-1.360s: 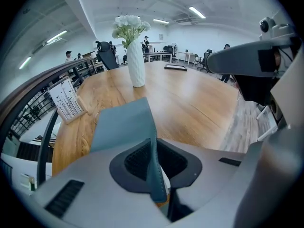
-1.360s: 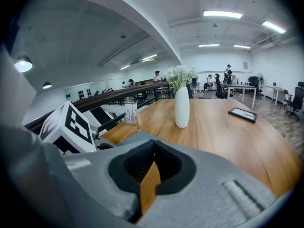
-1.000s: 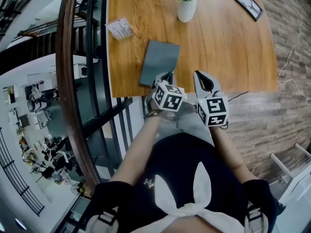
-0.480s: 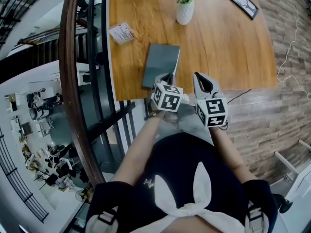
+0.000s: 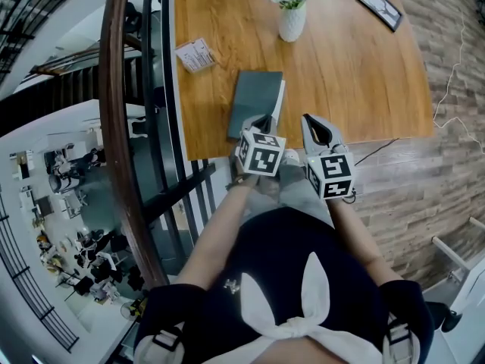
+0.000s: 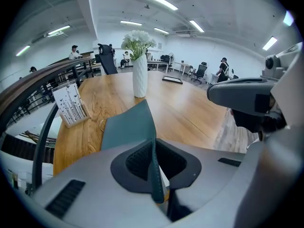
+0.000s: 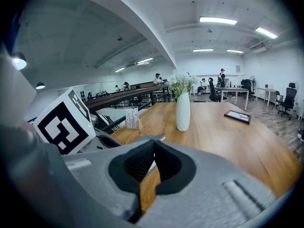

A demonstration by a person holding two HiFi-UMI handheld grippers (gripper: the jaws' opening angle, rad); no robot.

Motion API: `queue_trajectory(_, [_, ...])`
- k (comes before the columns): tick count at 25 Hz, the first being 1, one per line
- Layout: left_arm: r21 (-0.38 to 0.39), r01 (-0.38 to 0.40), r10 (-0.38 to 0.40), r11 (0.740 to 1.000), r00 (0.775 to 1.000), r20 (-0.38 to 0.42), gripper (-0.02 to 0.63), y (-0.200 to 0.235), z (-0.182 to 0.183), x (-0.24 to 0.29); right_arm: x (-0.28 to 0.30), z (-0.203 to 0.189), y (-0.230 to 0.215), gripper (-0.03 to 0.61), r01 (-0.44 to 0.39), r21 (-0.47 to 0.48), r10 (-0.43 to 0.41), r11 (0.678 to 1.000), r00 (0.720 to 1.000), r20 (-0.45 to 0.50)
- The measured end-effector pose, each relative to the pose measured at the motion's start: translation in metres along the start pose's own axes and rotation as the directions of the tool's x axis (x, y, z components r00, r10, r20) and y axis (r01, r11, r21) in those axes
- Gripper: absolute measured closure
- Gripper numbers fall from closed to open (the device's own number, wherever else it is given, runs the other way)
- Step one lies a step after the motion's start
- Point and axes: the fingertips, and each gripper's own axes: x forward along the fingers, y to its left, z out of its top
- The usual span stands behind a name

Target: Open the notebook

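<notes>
One notebook (image 5: 255, 101), dark teal, lies on the wooden table (image 5: 356, 74) close to the near-left edge, long axis running roughly 12 to 6 o'clock in the head view. Its cover (image 6: 130, 125) is already raised off the page block (image 5: 280, 97), which shows as a pale strip along the 3 o'clock side, so the spine is judged to sit on the 9 o'clock side. The cover's near free edge is pinched between the pads of the left gripper (image 5: 261, 121), seen edge-on in the left gripper view. The cover looks thin and bendy, probably light and not fragile; flex rather than a stiff hinge is to be expected, and a swing toward 9 o'clock is judged to be needed. The grip is best kept on the free edge near the corner, well away from the spine. The whole book is likely light enough to be dragged on the smooth wood if the page block is not pinned. The right gripper (image 7: 153, 163), at 4 o'clock of the notebook, has its jaws pressed together on nothing and could serve for that. A card stand (image 5: 195, 54) sits at 10 o'clock, a white vase (image 5: 292, 17) at 1 o'clock, a picture frame (image 5: 382, 7) well apart at 2 o'clock, and a railing (image 5: 114, 127) at 9 o'clock beyond the table edge.
</notes>
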Motion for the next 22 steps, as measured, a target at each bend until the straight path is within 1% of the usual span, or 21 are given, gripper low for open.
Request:
queue_trajectory(10, [-0.007,0.023,-0.023,1.0,0.999,0.032,0.575,0.006,0.008,-0.017,0.001,0.003,0.013,0.58,0.01,0.005,-0.01,1.0,1.0,0.01])
queue_trajectory(16, [-0.024,0.035,-0.034,0.999,0.998,0.043,0.577,0.011,0.011,-0.026,0.001,0.007,0.018,0.58,0.017,0.002,-0.017,1.0,1.0,0.014])
queue_trajectory(19, [-0.007,0.034,-0.033,0.999,0.997,0.071,0.577,0.014,0.019,-0.031,0.001,0.008,0.02,0.58,0.021,0.0,-0.021,1.0,1.0,0.015])
queue_trajectory(22, [-0.012,0.03,-0.029,0.999,0.996,0.08,0.577,0.017,0.021,-0.035,0.001,0.009,0.022,0.58,0.023,0.0,-0.023,1.0,1.0,0.018])
